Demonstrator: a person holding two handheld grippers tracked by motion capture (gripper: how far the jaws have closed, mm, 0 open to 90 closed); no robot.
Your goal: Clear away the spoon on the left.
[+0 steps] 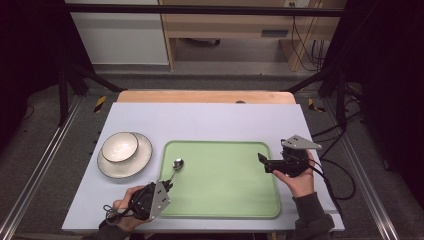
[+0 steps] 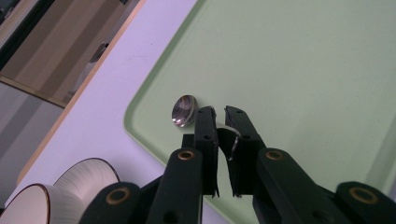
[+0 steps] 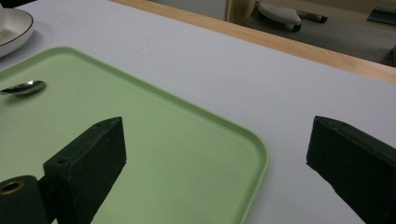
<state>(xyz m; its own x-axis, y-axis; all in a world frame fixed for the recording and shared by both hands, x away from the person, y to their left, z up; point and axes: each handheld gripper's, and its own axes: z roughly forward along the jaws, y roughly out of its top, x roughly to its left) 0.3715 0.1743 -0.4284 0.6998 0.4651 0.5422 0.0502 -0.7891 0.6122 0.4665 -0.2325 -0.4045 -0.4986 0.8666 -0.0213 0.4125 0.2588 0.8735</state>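
Near the worktop's left edge a bowl (image 1: 120, 146) sits on a plate (image 1: 140, 162). My left hand-held gripper (image 1: 167, 185) is at the tray's (image 1: 225, 200) near-left corner, its jaws closed on the handle of the spoon (image 1: 177, 164), whose bowl rests on the tray. My right hand-held gripper (image 1: 261, 160) hovers open over the tray's right edge, empty.

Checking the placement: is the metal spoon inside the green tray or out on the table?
Inside. The shiny metal spoon has its bowl on the light green plastic tray, near its left rim, handle running between the left hand-held gripper jaws.
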